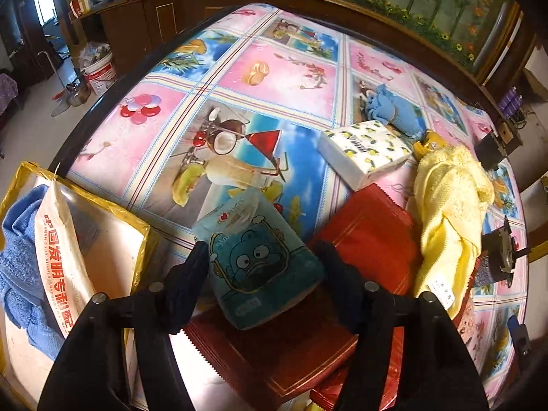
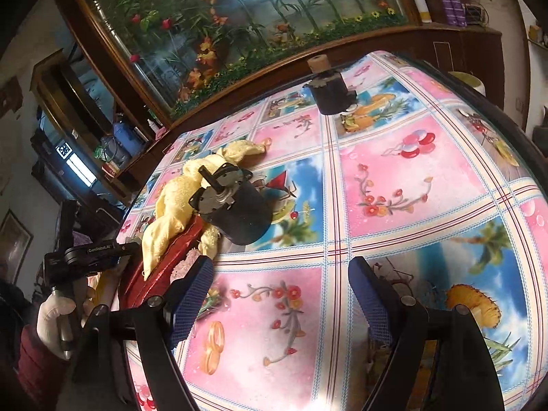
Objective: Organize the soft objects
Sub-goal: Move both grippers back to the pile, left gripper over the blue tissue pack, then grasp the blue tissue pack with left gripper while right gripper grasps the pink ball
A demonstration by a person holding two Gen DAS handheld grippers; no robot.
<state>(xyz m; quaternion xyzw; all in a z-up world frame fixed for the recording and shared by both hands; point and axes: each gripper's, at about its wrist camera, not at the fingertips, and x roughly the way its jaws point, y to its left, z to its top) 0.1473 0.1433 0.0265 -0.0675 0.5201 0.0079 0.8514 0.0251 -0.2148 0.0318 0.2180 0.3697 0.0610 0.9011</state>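
Note:
My left gripper point(image 1: 263, 270) is shut on a teal tissue pack point(image 1: 253, 239) with a cartoon face, held just above a red packet point(image 1: 366, 236). Beside it at the left stands a clear bag with gold trim point(image 1: 113, 236) that holds a blue towel point(image 1: 20, 257). A yellow towel point(image 1: 448, 205) lies bunched on the red packet's right side. Farther back are a white lemon-print tissue pack point(image 1: 366, 150) and a blue cloth point(image 1: 394, 109). My right gripper point(image 2: 281, 294) hovers open over the bare tablecloth with nothing between its fingers. The yellow towel point(image 2: 178, 198) lies to its far left.
A black motor point(image 2: 236, 205) rests against the yellow towel, and a black cylinder point(image 2: 330, 92) stands near the table's far edge. The round table point(image 1: 239, 68) has a patterned cloth. A gloved hand point(image 2: 51, 318) holds the left gripper. A wooden cabinet point(image 1: 144, 24) lines the wall.

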